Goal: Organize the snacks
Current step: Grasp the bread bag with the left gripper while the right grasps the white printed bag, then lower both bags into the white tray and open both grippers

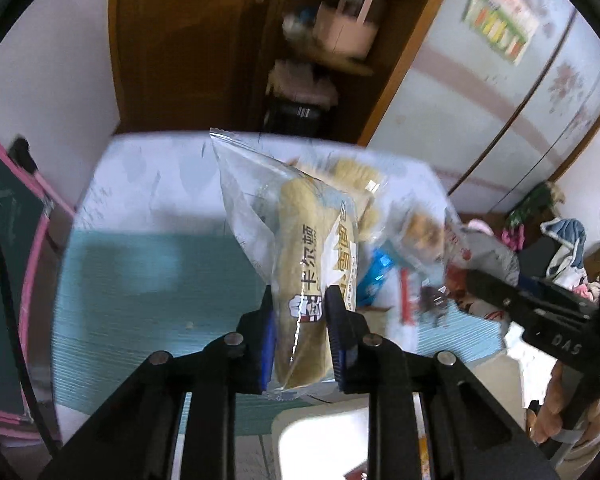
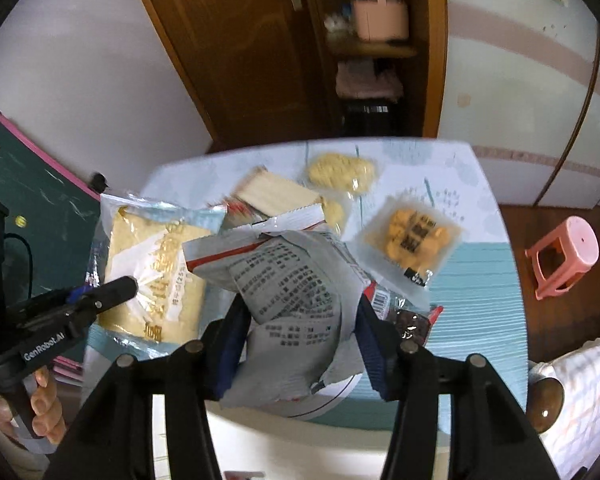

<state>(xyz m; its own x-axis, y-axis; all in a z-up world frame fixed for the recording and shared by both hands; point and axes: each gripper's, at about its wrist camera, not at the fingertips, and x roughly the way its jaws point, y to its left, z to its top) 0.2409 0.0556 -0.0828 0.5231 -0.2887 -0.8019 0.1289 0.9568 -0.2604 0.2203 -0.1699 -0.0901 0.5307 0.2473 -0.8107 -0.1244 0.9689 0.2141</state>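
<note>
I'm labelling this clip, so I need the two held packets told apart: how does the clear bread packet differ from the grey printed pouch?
The clear bread packet shows its pale yellow loaf through see-through film; the grey printed pouch is opaque, covered in small black text.
The bread packet is plump and smooth; the pouch is flat and crumpled.
The left gripper pinches the bread packet narrowly; the right gripper grips the pouch with jaws wider apart.
Both are sealed snacks, each clamped between blue pads.
</note>
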